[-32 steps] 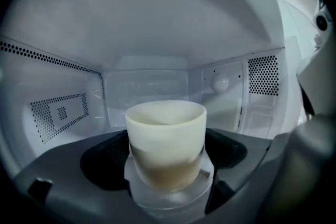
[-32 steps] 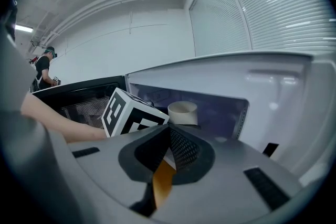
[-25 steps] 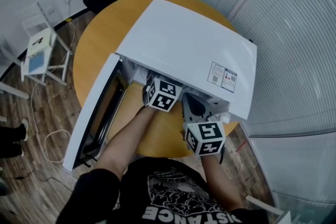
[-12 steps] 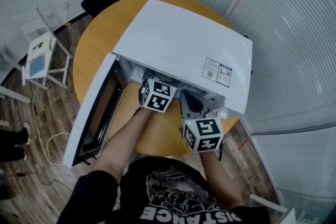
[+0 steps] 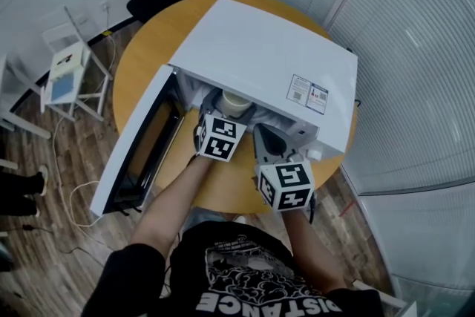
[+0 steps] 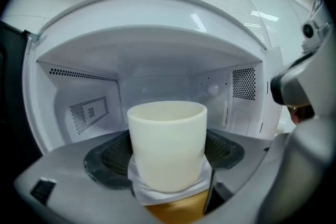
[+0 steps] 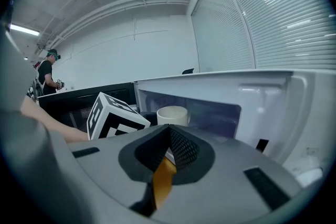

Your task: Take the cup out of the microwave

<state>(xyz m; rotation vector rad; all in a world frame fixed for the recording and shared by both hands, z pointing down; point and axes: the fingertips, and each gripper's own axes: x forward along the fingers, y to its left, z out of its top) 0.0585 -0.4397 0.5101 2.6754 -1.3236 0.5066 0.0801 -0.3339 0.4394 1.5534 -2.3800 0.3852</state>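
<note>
We are in the withdrawal step. Our left gripper (image 6: 168, 157) is clenched on the cream cup (image 6: 167, 134), pads pressed to both its sides. The cup is upright at the mouth of the microwave (image 5: 267, 59), just under the front edge of its top. Our right gripper (image 7: 167, 147) hangs in front of the microwave, jaws closed on nothing. Next, we judge, the cup must come straight out, kept level, then down onto the wooden surface (image 5: 141, 63) before the microwave.

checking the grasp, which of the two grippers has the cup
The left gripper: its jaws are closed on the cream cup at the mouth of the microwave. The right gripper sits beside it, jaws together and empty.
</note>
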